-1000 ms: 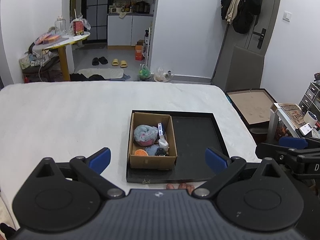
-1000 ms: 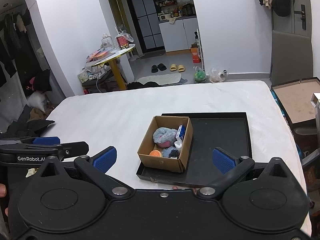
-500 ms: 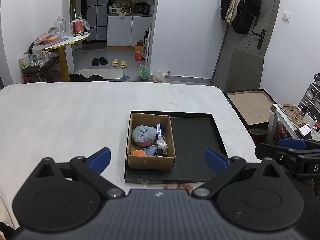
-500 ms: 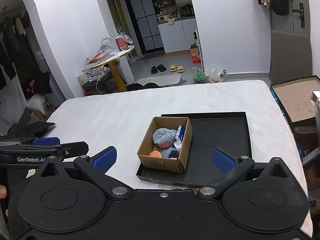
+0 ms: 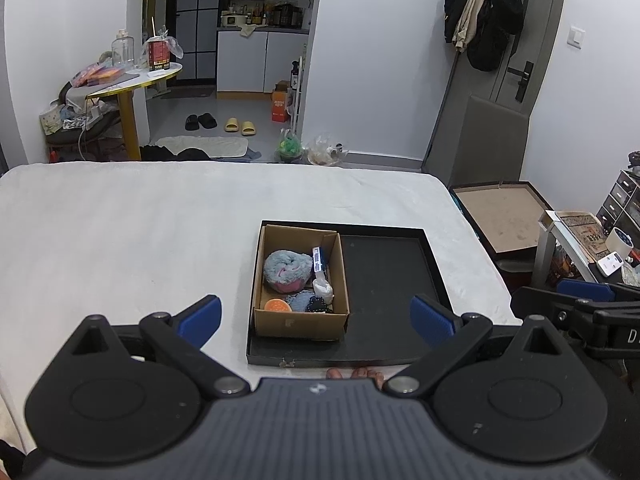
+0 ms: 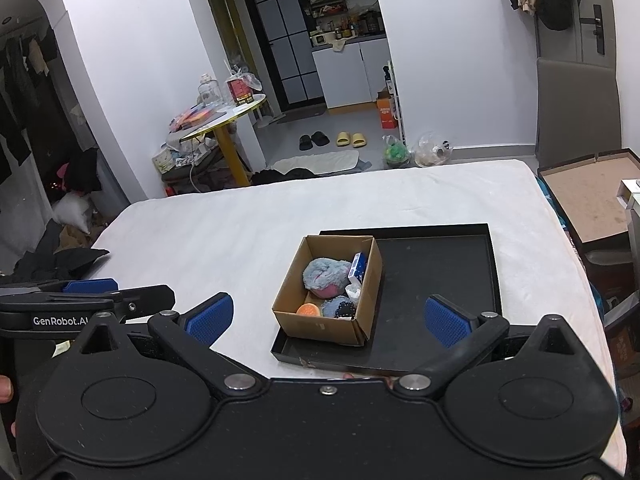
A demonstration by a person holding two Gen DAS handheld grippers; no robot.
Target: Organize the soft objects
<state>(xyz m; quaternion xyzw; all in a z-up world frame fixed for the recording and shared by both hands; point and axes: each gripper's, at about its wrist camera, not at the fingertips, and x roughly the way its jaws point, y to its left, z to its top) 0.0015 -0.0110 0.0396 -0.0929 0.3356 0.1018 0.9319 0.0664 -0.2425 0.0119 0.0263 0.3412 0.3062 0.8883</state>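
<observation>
A brown cardboard box (image 5: 300,322) (image 6: 320,326) stands in the left half of a black tray (image 5: 384,264) (image 6: 436,264) on the white bed. It holds a blue-pink fluffy ball (image 5: 286,270) (image 6: 325,276), an orange sponge (image 5: 274,305) (image 6: 309,310), a blue knitted piece (image 5: 300,302), a black beaded item (image 5: 318,304) (image 6: 345,309), a white item (image 5: 322,286) and a blue-white packet (image 5: 317,259) (image 6: 359,266). My left gripper (image 5: 316,314) is open and empty, held back from the tray's near edge. My right gripper (image 6: 330,316) is open and empty, likewise.
The white bed (image 5: 120,232) spreads wide left of the tray. An open brown box (image 5: 500,216) lies on the floor at the right, with a cluttered side table (image 5: 580,232) nearby. A yellow-legged table (image 6: 224,116) and slippers stand beyond the bed.
Both views have shifted very slightly; the box and tray sit a touch further left in the left wrist view. Both grippers stay open and empty.
</observation>
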